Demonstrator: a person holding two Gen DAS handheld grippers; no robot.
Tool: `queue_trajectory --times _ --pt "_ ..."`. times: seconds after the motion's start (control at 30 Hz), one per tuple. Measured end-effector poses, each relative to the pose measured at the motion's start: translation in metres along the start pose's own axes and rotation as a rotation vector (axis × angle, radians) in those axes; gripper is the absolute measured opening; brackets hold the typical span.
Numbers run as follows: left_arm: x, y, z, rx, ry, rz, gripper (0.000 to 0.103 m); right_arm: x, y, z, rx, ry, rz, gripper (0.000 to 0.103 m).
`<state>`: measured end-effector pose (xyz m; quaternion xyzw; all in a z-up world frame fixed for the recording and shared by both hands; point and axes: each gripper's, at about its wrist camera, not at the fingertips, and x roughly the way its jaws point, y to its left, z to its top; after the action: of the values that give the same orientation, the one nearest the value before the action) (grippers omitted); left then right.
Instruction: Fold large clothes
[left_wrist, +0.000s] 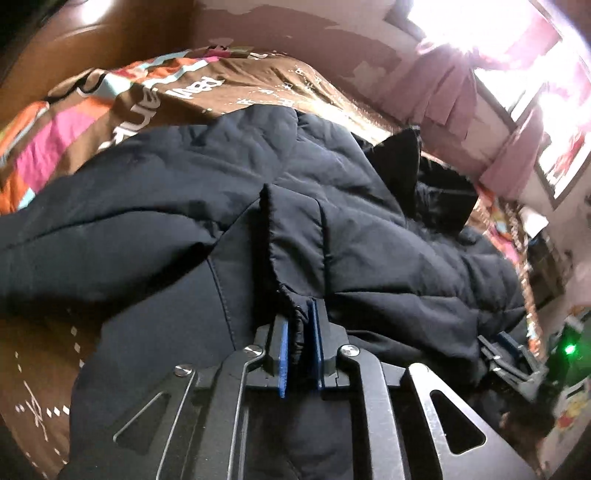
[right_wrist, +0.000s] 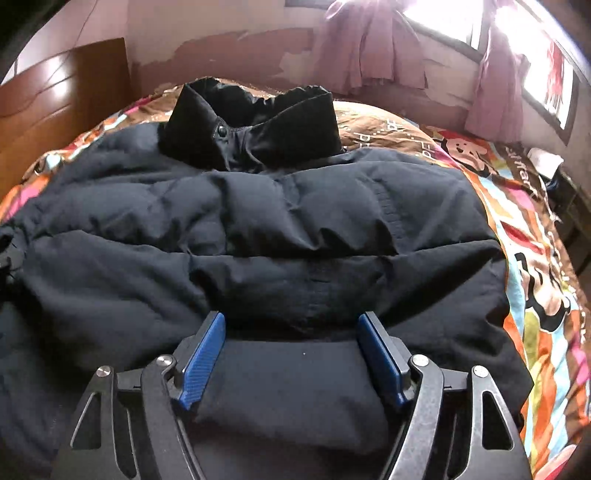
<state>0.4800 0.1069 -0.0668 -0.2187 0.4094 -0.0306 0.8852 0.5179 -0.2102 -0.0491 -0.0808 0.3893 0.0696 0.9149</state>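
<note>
Pinching the gathered cuff with my left hand-held gripper, right hand-held gripper spread, I judge the padded jacket barely folded on the bed.

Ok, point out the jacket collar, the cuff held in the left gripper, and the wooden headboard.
jacket collar (right_wrist: 258, 122), right wrist view, on its dark inner face.
cuff (left_wrist: 295, 314), left wrist view, on the gathered edge between the pads.
wooden headboard (right_wrist: 62, 99), right wrist view, on its glossy panel.

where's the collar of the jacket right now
In the right wrist view the collar stands upright at the far end of the dark jacket, top centre, on the patterned bedspread with the wooden headboard to its left.
</note>
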Motion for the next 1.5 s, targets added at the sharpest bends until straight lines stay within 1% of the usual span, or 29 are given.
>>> queue_trajectory --times 0.03,0.07,0.1,0.13,0.17,0.2,0.23,0.27,0.3,0.37,0.4,0.47,0.53,0.63,0.77,0.87,0.9,0.97,1.0,1.03,1.07,1.1,1.13,1.17,1.27,1.4,1.47,1.5 --pt "-0.004 0.003 -0.001 -0.013 0.004 -0.008 0.016 -0.003 0.001 0.0 -0.005 -0.007 -0.008 0.072" --pt "-0.009 0.005 0.001 -0.023 0.008 -0.008 0.022 -0.006 0.002 0.0 -0.009 -0.014 -0.016 0.073" --pt "-0.017 0.009 0.001 -0.032 0.009 -0.011 0.025 -0.012 0.006 0.002 -0.014 -0.025 -0.022 0.075" --pt "-0.025 0.012 0.001 -0.041 0.006 -0.019 0.032 -0.02 0.011 0.004 -0.017 -0.048 -0.007 0.078" --pt "-0.032 0.017 0.001 -0.053 -0.001 -0.03 0.041 -0.026 0.017 0.007 -0.02 -0.068 0.009 0.079" --pt "-0.044 0.022 0.001 -0.076 -0.012 -0.033 0.048 -0.034 0.027 0.011 -0.03 -0.094 0.03 0.083" --pt "-0.056 0.029 0.0 -0.103 -0.027 -0.04 0.058 -0.04 0.039 0.016 -0.044 -0.112 0.053 0.086" --pt "-0.067 0.04 -0.001 -0.131 -0.044 -0.045 0.064 -0.043 0.048 0.02 -0.055 -0.119 0.07 0.086" --pt "-0.076 0.049 -0.001 -0.153 -0.056 -0.035 0.065 -0.046 0.062 0.026 -0.071 -0.128 0.1 0.086" --pt "-0.09 0.071 0.0 -0.192 -0.068 0.012 0.068 -0.05 0.093 0.036 -0.1 -0.146 0.166 0.086" --pt "-0.099 0.089 -0.001 -0.225 -0.075 0.046 0.068 -0.05 0.105 0.04 -0.107 -0.149 0.19 0.086" --pt "-0.111 0.118 -0.003 -0.284 -0.085 0.092 0.069 -0.047 0.13 0.047 -0.12 -0.151 0.232 0.086" --pt "-0.125 0.158 -0.008 -0.381 -0.087 0.141 0.069 -0.041 0.16 0.051 -0.134 -0.151 0.259 0.087" --pt "-0.144 0.214 -0.02 -0.516 -0.095 0.195 0.071 -0.033 0.189 0.055 -0.134 -0.16 0.252 0.087" --pt "-0.166 0.281 -0.032 -0.706 -0.134 0.228 0.071 -0.022 0.204 0.055 -0.084 -0.177 0.194 0.087" --pt "-0.177 0.319 -0.036 -0.797 -0.182 0.247 0.071 -0.009 0.209 0.055 -0.077 -0.148 0.182 0.087" --pt "-0.18 0.328 -0.037 -0.812 -0.198 0.245 0.071 -0.002 0.213 0.054 -0.086 -0.132 0.174 0.087" --pt "-0.181 0.342 -0.036 -0.827 -0.222 0.231 0.07 0.004 0.217 0.051 -0.095 -0.129 0.166 0.088" --pt "-0.181 0.346 -0.035 -0.828 -0.227 0.228 0.07 0.005 0.217 0.05 -0.097 -0.133 0.162 0.089" --pt "-0.18 0.348 -0.033 -0.83 -0.232 0.232 0.065 0.007 0.217 0.05 -0.097 -0.132 0.162 0.09" --pt "-0.179 0.35 -0.031 -0.829 -0.241 0.23 0.05 0.009 0.216 0.05 -0.094 -0.127 0.164 0.091" --pt "-0.176 0.351 -0.029 -0.822 -0.242 0.23 0.037 0.011 0.215 0.049 -0.089 -0.124 0.168 0.092" --pt "-0.173 0.35 -0.029 -0.816 -0.233 0.245 0.02 0.012 0.213 0.049 -0.083 -0.121 0.174 0.093" --pt "-0.172 0.35 -0.026 -0.807 -0.229 0.258 0.011 0.012 0.212 0.049 -0.079 -0.121 0.18 0.093" --pt "-0.181 0.338 -0.021 -0.755 -0.283 0.278 0.002 0.005 0.208 0.048 -0.081 -0.124 0.201 0.093" --pt "-0.21 0.298 -0.001 -0.588 -0.407 0.323 0.001 -0.012 0.198 0.045 -0.078 -0.143 0.231 0.093" --pt "-0.225 0.276 0.011 -0.514 -0.459 0.317 0.001 -0.026 0.189 0.042 -0.074 -0.156 0.235 0.093" --pt "-0.235 0.258 0.019 -0.456 -0.493 0.308 0.001 -0.031 0.186 0.042 -0.072 -0.161 0.239 0.093"
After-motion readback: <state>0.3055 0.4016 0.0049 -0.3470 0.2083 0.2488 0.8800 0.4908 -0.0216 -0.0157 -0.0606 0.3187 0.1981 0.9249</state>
